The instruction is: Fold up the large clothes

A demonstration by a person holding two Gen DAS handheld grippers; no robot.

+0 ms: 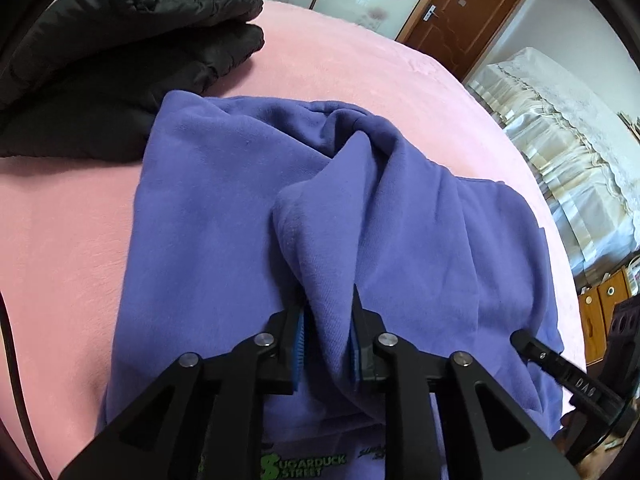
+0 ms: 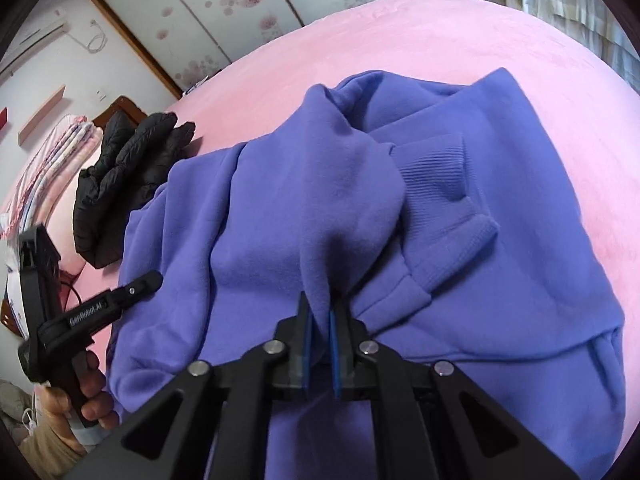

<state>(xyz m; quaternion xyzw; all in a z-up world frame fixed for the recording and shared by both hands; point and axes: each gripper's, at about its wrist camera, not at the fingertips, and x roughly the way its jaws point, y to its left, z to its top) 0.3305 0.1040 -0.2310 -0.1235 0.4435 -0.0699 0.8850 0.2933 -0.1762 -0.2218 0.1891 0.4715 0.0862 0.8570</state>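
Left gripper point(image 1: 328, 312): black linkage arms fill the bottom of the left wrist view; the blue-padded jaws stand narrowly apart and pinch a raised ridge of purple cloth between them.
Right gripper point(image 2: 320, 316): seen from its own camera, jaws nearly together, blue pads pressed on a thin fold of the same cloth that rises out of the gap.
Purple sweatshirt point(image 1: 224, 208): lies partly folded and bunched on the bed, near its front edge, under both grippers; thick fleece-like fabric, gathered into a hump where each tool has hold of it.
Ribbed cuff point(image 2: 440, 192): a sleeve end lies folded across the top of the sweatshirt, just right of the fold held by the right gripper.
Printed lettering point(image 1: 304, 465): green text reading "SUGARDUCK STREET" shows on the cloth at the lower edge of the left wrist view, between the linkage arms.
Pink bed cover point(image 1: 60, 260): smooth plush surface that bears the sweatshirt and spreads out on all sides of it.
Black puffer jacket point(image 1: 120, 40): quilted, lying on the cover beyond the sweatshirt, its near edge touching or just overlapping the purple cloth.
Person's hand point(image 2: 86, 392): wrapped round the handle of the left gripper, at the left edge of the right wrist view.
Wooden door point(image 1: 460, 16): brown, closed, past the far end of the bed.
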